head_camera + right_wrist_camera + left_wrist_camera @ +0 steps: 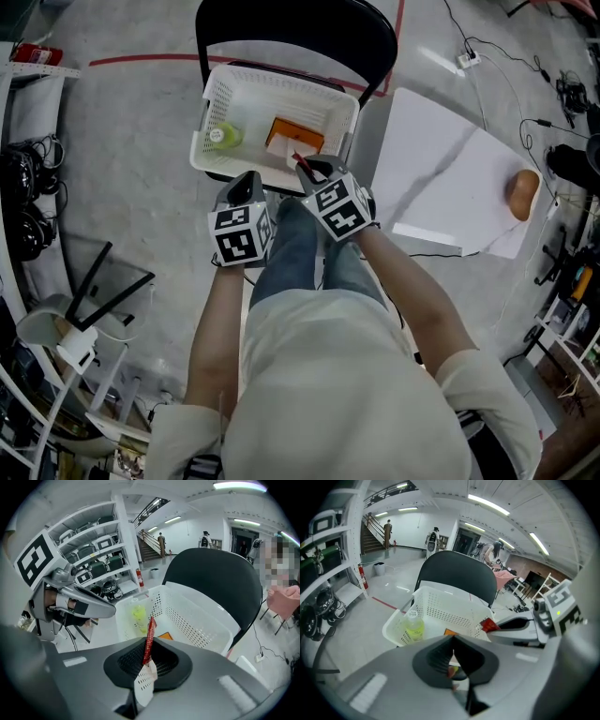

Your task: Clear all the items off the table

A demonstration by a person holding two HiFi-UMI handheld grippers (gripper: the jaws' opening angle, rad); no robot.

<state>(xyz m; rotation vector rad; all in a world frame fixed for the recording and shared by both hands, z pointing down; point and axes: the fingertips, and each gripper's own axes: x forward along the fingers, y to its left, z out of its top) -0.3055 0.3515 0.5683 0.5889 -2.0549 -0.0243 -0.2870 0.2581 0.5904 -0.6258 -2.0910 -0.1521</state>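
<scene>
The right gripper (148, 662) pinches a thin red sachet (150, 637) over the near edge of the white perforated plastic basket (281, 81). The left gripper (453, 657), just beside it, is clenched and empty.

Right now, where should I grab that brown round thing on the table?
Probably across its narrow middle, coming straight down from above: the brown round thing lies flat, an oval on the white table, with nothing crowding its sides.
</scene>
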